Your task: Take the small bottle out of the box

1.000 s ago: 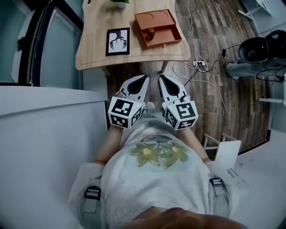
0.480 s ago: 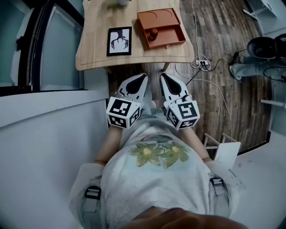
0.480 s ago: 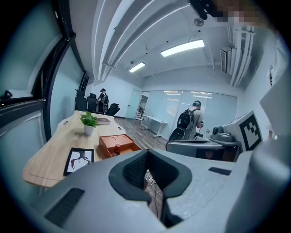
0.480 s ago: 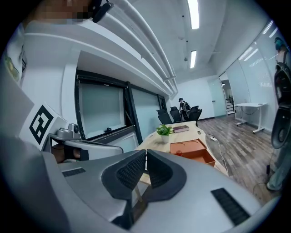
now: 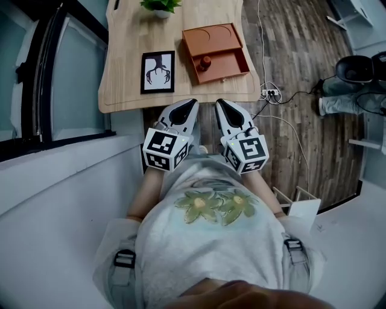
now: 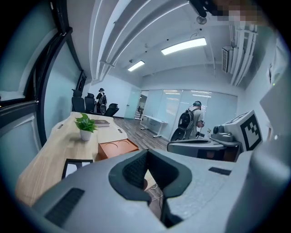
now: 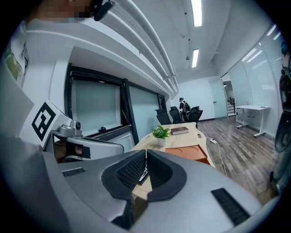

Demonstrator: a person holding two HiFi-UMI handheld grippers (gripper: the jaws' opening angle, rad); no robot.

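A small dark-capped bottle point(image 5: 205, 62) stands in the lower tray of an open brown box point(image 5: 224, 37) on the wooden table point(image 5: 123, 72). My left gripper point(image 5: 192, 103) and right gripper point(image 5: 219, 103) are side by side just short of the table's near edge, both shut with nothing between the pads. In the left gripper view the shut jaws point(image 6: 147, 153) point toward the box point(image 6: 117, 148). The right gripper view shows its shut jaws point(image 7: 146, 153) with the box point(image 7: 188, 152) beyond; the bottle is hidden in both gripper views.
A framed black-and-white picture point(image 5: 157, 71) lies left of the box and a potted plant point(image 5: 160, 5) stands behind it. A book point(image 7: 180, 130) lies at the table's far end. Cables and a power strip point(image 5: 269, 92) lie on the wood floor at the right. A glass wall runs along the left.
Both grippers have moved forward together toward the table, which now sits nearer in the head view, with the plant showing at its top. Both jaws stay shut.
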